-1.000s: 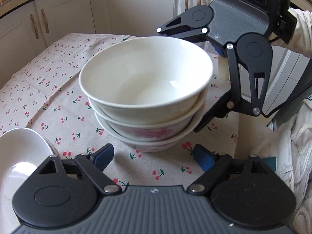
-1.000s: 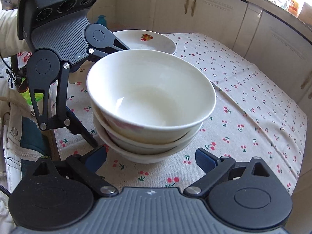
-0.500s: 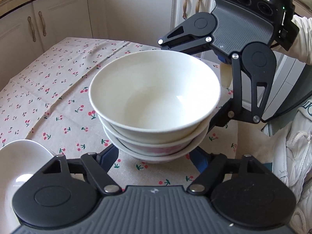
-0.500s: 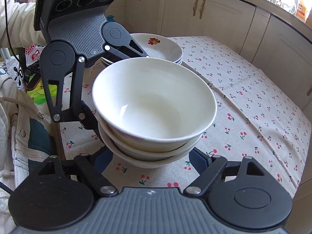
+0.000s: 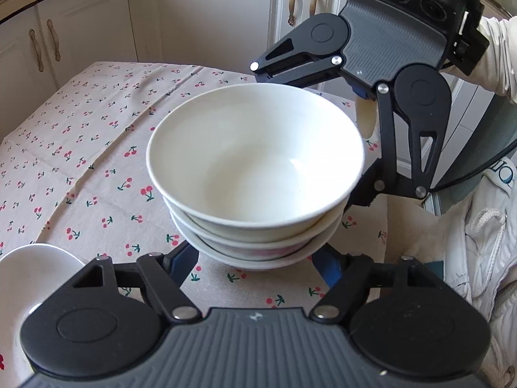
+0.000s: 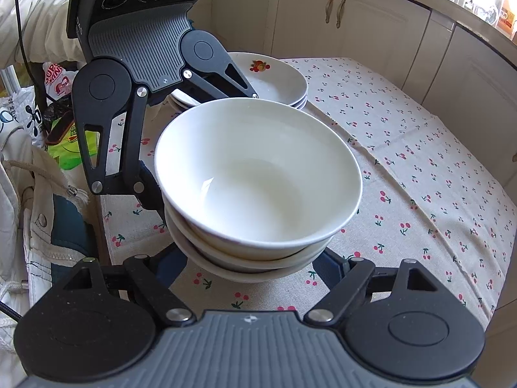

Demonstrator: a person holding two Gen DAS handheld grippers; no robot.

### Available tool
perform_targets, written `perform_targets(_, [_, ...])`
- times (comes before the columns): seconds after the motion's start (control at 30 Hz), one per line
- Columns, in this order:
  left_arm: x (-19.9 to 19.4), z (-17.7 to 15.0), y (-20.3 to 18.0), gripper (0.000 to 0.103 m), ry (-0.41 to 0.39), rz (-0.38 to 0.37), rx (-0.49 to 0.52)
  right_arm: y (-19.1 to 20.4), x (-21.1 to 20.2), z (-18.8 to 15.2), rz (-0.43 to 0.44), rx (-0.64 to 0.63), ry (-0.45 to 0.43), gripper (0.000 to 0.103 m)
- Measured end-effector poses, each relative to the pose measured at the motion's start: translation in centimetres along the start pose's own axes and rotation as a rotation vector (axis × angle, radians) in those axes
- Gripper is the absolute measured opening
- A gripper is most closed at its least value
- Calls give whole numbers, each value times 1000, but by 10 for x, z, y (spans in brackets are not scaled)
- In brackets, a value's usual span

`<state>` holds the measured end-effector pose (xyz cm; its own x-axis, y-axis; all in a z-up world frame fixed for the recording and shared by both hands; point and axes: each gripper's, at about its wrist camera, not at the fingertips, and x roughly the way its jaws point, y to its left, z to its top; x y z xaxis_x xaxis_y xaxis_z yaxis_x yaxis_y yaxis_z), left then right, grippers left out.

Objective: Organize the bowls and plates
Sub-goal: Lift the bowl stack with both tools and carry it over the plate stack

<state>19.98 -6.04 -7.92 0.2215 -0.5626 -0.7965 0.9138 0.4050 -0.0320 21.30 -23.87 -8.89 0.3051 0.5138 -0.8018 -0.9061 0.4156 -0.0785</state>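
A stack of three white bowls [image 5: 255, 174] fills the middle of both views, also in the right wrist view [image 6: 258, 187]. The stack looks raised above the cherry-print tablecloth [image 5: 80, 161]. My left gripper [image 5: 258, 258] is open wide, its blue-tipped fingers under the stack's near side. My right gripper [image 6: 255, 262] is open wide too, its fingers under the opposite side; its body shows in the left wrist view [image 5: 387, 51]. A stack of white plates [image 6: 274, 80] with a fruit print sits on the table behind the left gripper.
White kitchen cabinets [image 5: 210, 19] stand beyond the table. A white plate rim [image 5: 29, 278] shows at the lower left of the left wrist view. The table's edge runs at the right [image 6: 478, 304]. Bags and clutter [image 6: 61, 129] lie beside the table on the left.
Both grippers have closed in on the bowl stack from opposite sides, their fingertips now under it. The stack has risen and sits nearer both cameras.
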Motion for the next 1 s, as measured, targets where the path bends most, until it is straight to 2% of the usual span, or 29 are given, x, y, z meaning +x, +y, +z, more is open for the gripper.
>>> perform_targets(0.5, [5, 7, 5, 77, 44, -28, 5, 0, 2, 4, 3, -6, 21, 88])
perform_targets(1.0, [2, 11, 2, 76, 49, -21, -1, 3, -3, 9, -9, -22, 35, 88])
